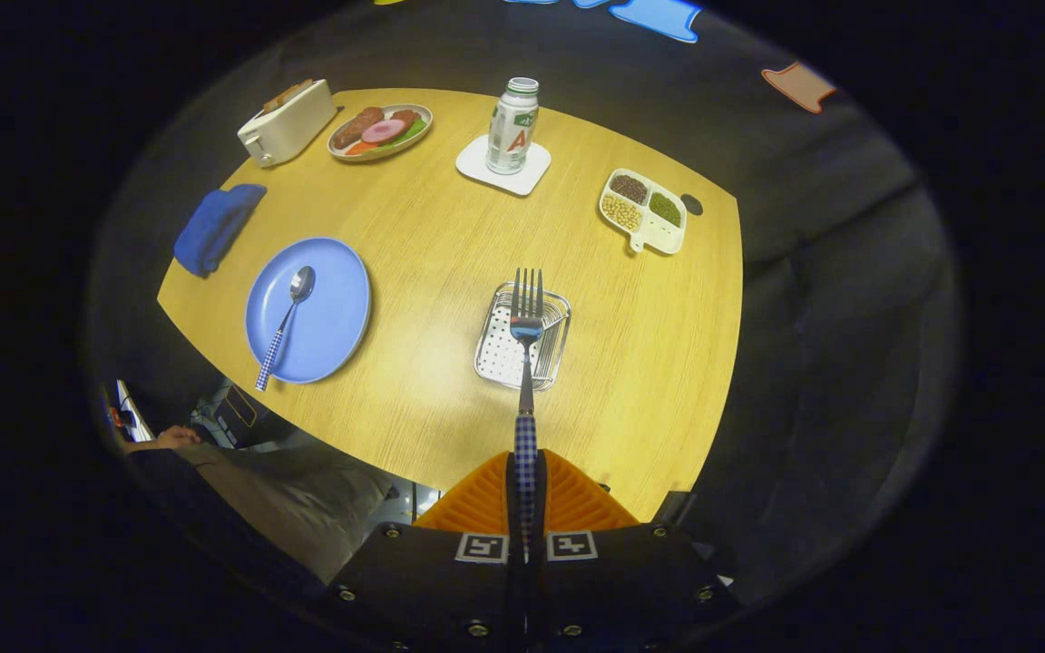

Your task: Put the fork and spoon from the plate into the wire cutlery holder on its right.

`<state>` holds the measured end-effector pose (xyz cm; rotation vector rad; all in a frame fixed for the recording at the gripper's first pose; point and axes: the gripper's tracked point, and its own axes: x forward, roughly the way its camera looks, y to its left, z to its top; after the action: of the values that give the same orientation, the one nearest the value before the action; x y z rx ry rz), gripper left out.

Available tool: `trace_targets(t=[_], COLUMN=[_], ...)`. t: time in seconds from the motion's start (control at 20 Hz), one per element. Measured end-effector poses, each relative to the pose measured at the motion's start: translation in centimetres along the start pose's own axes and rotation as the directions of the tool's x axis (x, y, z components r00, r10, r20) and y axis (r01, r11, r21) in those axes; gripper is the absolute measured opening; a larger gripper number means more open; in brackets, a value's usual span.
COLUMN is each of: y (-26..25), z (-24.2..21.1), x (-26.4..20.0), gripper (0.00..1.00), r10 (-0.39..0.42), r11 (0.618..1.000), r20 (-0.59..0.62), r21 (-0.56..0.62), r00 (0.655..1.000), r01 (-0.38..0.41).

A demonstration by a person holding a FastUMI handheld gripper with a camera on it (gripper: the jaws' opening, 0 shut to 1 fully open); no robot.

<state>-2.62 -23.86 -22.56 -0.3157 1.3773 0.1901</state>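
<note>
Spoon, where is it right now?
In the gripper view the spoon lies on the blue plate, left of the wire cutlery holder.

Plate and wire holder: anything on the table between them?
Gripper view: nothing, bare wood between the blue plate, spoon on it, and the wire holder. Jaws are shut on the fork, held over the holder.

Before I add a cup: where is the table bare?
Bare wood lies between the blue plate and the wire cutlery holder, and between holder and snack tray. The far edge is crowded. The gripper is shut on the fork.
</note>
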Motion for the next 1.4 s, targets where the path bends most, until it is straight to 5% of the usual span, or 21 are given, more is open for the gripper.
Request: trace_targets(t=[0.6,1.4], y=[-1.2,-0.8], z=[-0.2,1.0], x=[2.9,7.7], gripper=[0.01,0.01], r10=[0.02,0.023], r11=[0.999,0.989], r20=[-0.161,-0.405], r21=[-0.045,-0.125], r00=[0.987,0.914], r01=[-0.028,-0.08])
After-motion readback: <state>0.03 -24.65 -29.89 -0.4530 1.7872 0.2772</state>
